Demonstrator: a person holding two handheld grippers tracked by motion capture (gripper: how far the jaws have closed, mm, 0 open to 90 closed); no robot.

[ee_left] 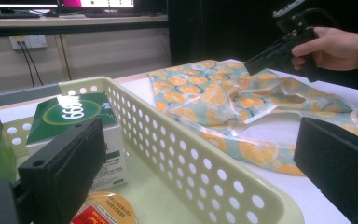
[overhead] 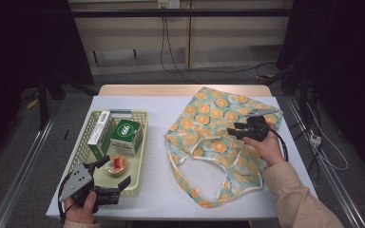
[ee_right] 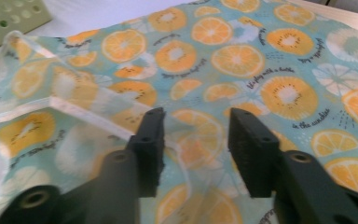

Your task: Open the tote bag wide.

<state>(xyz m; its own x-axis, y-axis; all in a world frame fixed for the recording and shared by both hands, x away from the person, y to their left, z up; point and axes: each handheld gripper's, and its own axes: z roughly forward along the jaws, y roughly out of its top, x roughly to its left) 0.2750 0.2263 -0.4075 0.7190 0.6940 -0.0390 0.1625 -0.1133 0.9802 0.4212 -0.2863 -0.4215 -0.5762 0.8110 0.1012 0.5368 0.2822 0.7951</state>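
A tote bag (overhead: 214,137) printed with orange slices lies flat on the right half of the table, its handles toward me. My right gripper (overhead: 233,131) hovers over its middle, open; in the right gripper view the gripper (ee_right: 200,140) has only the bag's fabric (ee_right: 242,60) behind the gap. My left gripper (overhead: 115,170) is open at the near right corner of the pale green basket (overhead: 88,142). In the left gripper view one jaw stands inside the basket wall (ee_left: 182,154) and the other outside it. The far gripper (ee_left: 254,63) is above the bag (ee_left: 214,98).
The basket holds a green box (overhead: 126,133), a long white-and-green box (overhead: 100,128) and a round lidded tub (overhead: 117,164) with a red label. A white sheet (overhead: 157,118) covers the tabletop. Cables hang off the table's right edge.
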